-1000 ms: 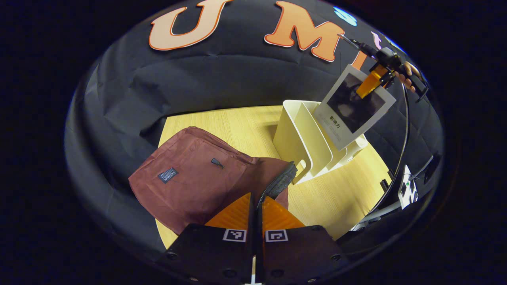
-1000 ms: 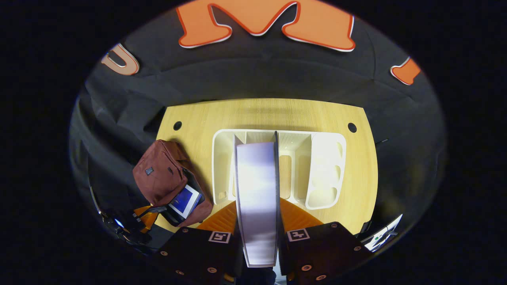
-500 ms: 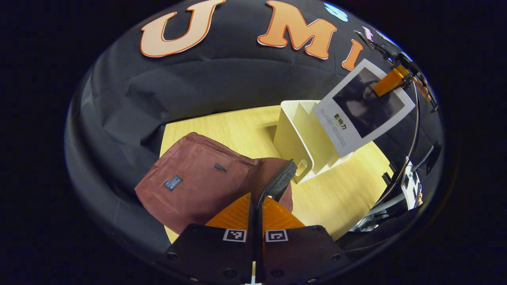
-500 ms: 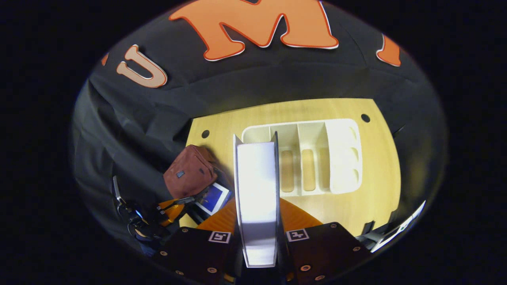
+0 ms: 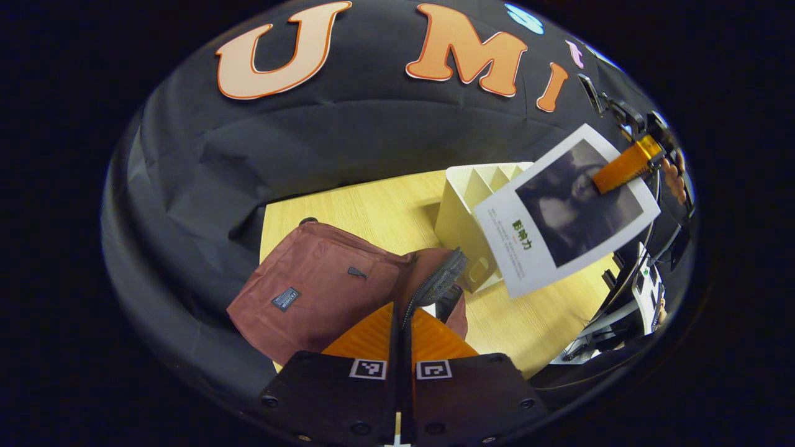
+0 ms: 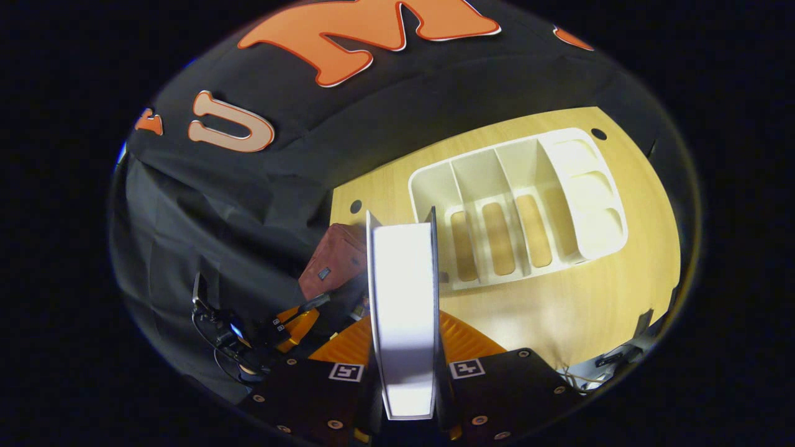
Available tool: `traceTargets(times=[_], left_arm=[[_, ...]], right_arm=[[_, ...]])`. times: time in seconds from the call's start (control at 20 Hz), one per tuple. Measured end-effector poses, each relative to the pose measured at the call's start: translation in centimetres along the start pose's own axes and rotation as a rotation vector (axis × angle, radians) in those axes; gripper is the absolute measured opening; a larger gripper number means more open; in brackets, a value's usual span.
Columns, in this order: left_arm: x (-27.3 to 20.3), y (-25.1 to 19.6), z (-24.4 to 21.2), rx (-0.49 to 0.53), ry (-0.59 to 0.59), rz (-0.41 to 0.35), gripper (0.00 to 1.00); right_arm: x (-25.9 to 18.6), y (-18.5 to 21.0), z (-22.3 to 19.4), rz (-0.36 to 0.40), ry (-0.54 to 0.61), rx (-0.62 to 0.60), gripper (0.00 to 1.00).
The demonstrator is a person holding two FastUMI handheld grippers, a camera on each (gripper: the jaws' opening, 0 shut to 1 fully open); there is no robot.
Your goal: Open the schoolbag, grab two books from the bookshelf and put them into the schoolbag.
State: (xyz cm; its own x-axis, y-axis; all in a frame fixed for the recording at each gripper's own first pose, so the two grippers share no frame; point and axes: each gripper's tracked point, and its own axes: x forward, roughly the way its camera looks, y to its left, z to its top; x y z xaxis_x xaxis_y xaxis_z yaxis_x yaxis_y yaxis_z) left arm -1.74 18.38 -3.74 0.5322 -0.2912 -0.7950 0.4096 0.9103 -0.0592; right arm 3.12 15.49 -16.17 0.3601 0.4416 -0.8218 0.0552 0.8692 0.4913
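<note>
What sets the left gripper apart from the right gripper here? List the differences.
The left gripper pinches the zipper edge of the schoolbag, low over the table; the right gripper clamps a book, held clear of the bookshelf. The left gripper's fingers nearly meet; the right gripper's stand apart around the book. Both have orange fingers.

A recording booth: black cloth wall [image 5: 323, 136] behind a wooden table [image 6: 559, 310]
</note>
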Motion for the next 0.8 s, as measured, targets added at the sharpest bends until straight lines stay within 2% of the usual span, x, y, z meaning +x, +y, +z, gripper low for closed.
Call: traceTargets(times=[0.25,0.4,0.6,0.8], left_arm=[[-0.5,0.5,1.2,0.034,-0.003,0.012,0.03],[-0.8,0.4,1.7,0.041,-0.004,0.008,0.03],[-1.0,0.3,1.4,0.043,-0.001,-0.002,0.04],[-1.5,0.2,1.6,0.055,-0.012,-0.001,0.03]], right_arm=[[3.7,2.7,-4.3,0.096,0.034,0.052,0.35],[6.7,3.5,-6.6,0.104,0.054,0.102,0.35],[10.6,4.4,-7.9,0.162,0.06,0.2,0.35],[14.5,5.5,-9.0,0.165,0.068,0.213,0.35]])
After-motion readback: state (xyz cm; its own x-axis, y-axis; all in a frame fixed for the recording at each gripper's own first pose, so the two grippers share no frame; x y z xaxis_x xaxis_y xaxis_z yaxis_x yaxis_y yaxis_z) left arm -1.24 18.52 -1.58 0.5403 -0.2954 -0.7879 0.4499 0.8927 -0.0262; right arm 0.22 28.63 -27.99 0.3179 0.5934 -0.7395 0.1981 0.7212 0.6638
